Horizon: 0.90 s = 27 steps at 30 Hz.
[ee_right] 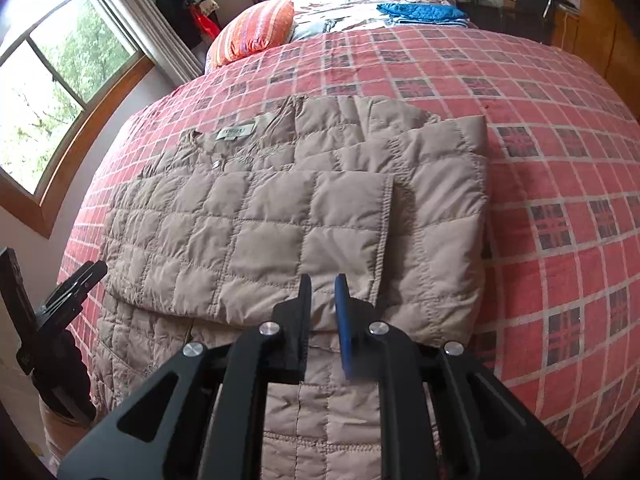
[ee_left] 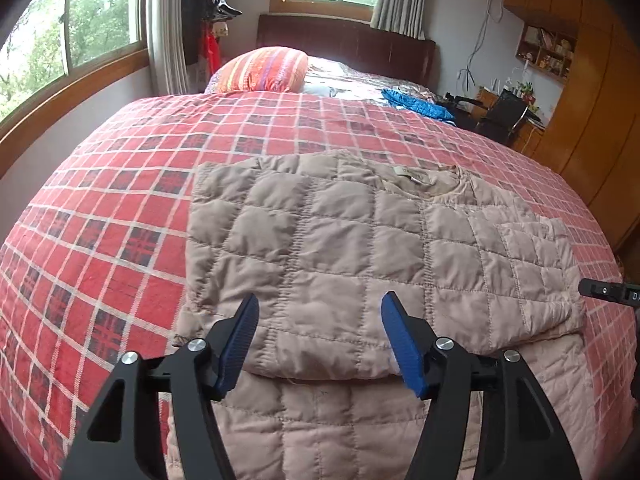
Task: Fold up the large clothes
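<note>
The lower part of your quilted jacket (ee_left: 320,240) ran out of both pictures at the bottom edge, behind the jaws. Whatever lay under its folded-over panels stayed hidden. The neck label (ee_right: 236,131) carried print too small to read. Your right gripper (ee_right: 323,284) had its blue pad blurred, so you could not tell whether the jaws touched cloth. Items on the far shelf (ee_left: 546,50) were too small to identify.

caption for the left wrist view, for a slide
Open left gripper above a partly folded beige quilted jacket on a red checked bedspread.
</note>
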Each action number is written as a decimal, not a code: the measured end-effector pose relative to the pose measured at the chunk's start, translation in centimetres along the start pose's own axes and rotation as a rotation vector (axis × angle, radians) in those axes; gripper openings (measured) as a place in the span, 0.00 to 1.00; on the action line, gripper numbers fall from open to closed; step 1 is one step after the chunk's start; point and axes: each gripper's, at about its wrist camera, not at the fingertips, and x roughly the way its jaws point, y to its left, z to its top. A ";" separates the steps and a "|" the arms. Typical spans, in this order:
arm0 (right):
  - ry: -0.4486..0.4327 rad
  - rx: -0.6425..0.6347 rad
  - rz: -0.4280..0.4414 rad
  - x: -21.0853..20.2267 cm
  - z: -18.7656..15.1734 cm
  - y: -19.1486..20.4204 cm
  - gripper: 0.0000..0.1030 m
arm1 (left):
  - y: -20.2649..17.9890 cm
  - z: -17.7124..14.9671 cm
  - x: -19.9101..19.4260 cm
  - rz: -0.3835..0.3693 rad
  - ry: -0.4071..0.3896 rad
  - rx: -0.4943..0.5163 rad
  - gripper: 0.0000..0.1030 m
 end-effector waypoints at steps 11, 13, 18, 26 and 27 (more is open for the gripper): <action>0.101 0.020 -0.074 6.7 -0.4 -0.5 0.09 | 0.0 -1.8 5.0 0.049 0.091 0.037 0.68; 0.101 0.018 -0.092 6.5 -0.5 -0.2 0.09 | -0.1 -1.8 4.9 0.057 0.090 0.038 0.68; -0.008 -0.014 0.022 0.3 -2.4 0.7 0.29 | 1.2 -2.0 0.4 0.018 0.062 -0.003 0.66; -0.112 -0.132 0.055 -10.6 -14.0 -0.8 0.55 | 7.0 -9.0 -11.5 0.039 -0.013 0.070 0.82; -0.104 -0.129 0.057 -11.1 -15.4 -1.2 0.55 | 7.6 -10.2 -12.3 0.050 -0.009 0.076 0.82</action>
